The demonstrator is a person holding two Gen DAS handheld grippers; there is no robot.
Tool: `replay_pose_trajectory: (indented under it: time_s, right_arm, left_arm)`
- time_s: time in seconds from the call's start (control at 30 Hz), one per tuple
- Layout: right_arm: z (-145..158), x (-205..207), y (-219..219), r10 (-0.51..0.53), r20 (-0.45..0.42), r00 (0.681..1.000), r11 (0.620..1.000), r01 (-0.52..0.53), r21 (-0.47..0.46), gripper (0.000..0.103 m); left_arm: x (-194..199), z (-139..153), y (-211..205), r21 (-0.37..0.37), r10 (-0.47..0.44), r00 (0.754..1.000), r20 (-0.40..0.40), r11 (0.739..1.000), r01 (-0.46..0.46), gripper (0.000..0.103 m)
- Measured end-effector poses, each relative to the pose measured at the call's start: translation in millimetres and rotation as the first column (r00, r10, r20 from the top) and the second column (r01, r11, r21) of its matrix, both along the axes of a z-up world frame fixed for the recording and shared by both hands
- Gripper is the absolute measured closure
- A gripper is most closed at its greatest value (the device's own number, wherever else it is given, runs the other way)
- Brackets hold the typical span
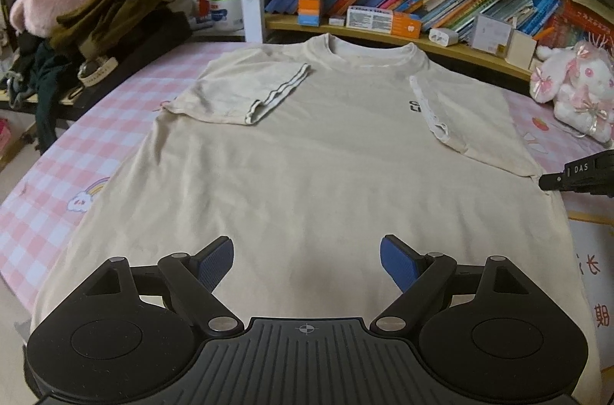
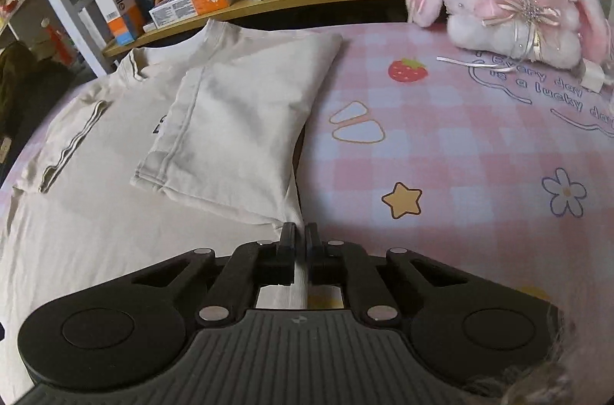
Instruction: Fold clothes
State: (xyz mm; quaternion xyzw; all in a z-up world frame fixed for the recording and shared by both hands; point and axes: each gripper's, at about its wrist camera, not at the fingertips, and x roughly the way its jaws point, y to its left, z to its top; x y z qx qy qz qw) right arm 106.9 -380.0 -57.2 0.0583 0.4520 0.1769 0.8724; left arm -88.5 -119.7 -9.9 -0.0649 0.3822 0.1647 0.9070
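Right tool [image 2: 300,232] pinching T-shirt [image 2: 115,213] side edge; left tool [image 1: 307,261] spread above hem.

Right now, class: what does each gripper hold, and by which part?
Right gripper: the beige T-shirt, pinched at its side edge below the folded sleeve. Left gripper: nothing.

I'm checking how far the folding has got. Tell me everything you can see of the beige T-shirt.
The beige T-shirt lies front up on the pink checked bedsheet, collar toward the bookshelf. It looks like soft cotton, with a ribbed round neck, a small dark chest print and striped sleeve cuffs. Both sleeves are folded inward onto the body. The right gripper is shut on its side edge; the left gripper hangs open over the lower part.
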Motion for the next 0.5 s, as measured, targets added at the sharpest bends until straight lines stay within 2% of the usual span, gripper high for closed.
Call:
replay_pose_trajectory:
  time_s: [0.1,0.13,0.17,0.3,0.37,0.5]
  right_arm:
    - [3.6,-5.6,2.4,0.014,0.011,1.0,1.0,-0.014,-0.002,0.091]
    - [5.7,-9.1,2.9,0.014,0.019,1.0,1.0,-0.014,-0.002,0.078]
    - [7.7,-12.6,3.3,0.014,0.027,1.0,1.0,-0.014,-0.003,0.061]
    - [16.0,-26.6,5.1,0.015,0.058,0.998,1.0,-0.015,-0.004,0.048]
    - [20.1,-33.6,6.0,0.016,0.074,0.997,1.0,-0.016,-0.005,0.031]
    - [28.5,-49.2,8.2,0.015,0.106,0.994,1.0,-0.015,-0.008,0.021]
  left_arm:
    - [-6.3,1.4,-2.8,0.008,0.008,1.0,-0.003,1.0,-0.008,0.017]
    - [-8.4,1.4,-3.5,0.009,0.01,1.0,-0.004,1.0,-0.01,0.017]
    - [-10.1,1.0,-3.3,0.008,0.014,1.0,-0.005,1.0,-0.014,0.017]
    - [-13.4,0.8,1.1,0.0,0.011,1.0,0.002,1.0,-0.011,0.017]
    - [-12.9,1.7,4.7,-0.005,-0.004,1.0,0.013,1.0,0.004,0.017]
    - [-12.1,3.6,11.8,-0.014,-0.034,0.999,0.034,0.999,0.035,0.017]
